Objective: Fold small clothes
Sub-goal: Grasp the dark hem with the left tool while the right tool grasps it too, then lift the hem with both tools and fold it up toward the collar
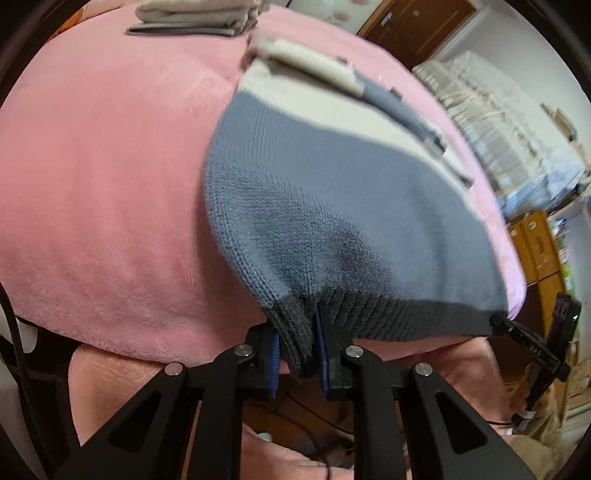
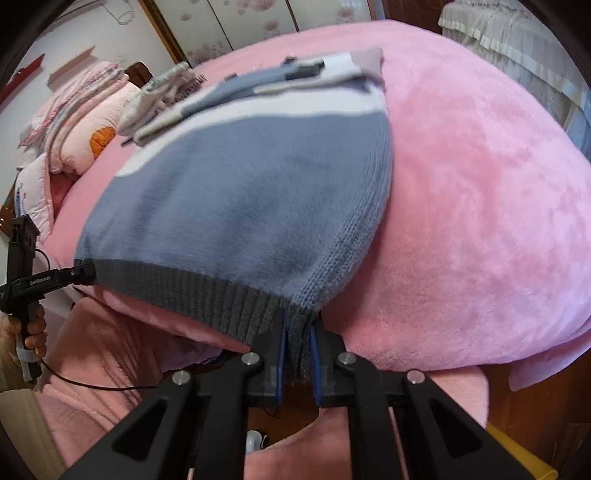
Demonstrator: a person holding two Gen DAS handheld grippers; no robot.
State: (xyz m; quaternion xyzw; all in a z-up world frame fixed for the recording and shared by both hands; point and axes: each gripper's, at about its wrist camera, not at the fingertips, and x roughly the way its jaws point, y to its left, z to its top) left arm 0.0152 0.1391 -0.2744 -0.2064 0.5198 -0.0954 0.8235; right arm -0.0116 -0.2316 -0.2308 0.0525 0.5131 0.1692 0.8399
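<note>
Gripping the dark ribbed hem (image 1: 295, 339) at six o'clock in its own view, the left gripper (image 1: 297, 349) has both blue pads pressed against a bunched corner of the knit. At the same clock position in the other view, the right gripper (image 2: 297, 354) pinches the opposite corner of that hem (image 2: 295, 343).

Biggest of all is the pink blanket (image 1: 103, 177), a plush cover over the bed that fills most of both views. On it lies the sweater (image 1: 332, 206), grey-blue over the lower body with a cream band further up, stretching from the centre toward twelve o'clock. Its hem is pulled taut between the two grippers at the near edge of the bed, lifted slightly off the blanket. Folded sleeves rest across its far end at one o'clock in the left view.

A stack of folded clothes (image 1: 199, 16) sits on the blanket at twelve o'clock in the left view, apart from the sweater. Pink pillows (image 2: 85, 122) lie at ten o'clock in the right view. A wooden door (image 1: 413, 26) shows at one o'clock in the left view.
</note>
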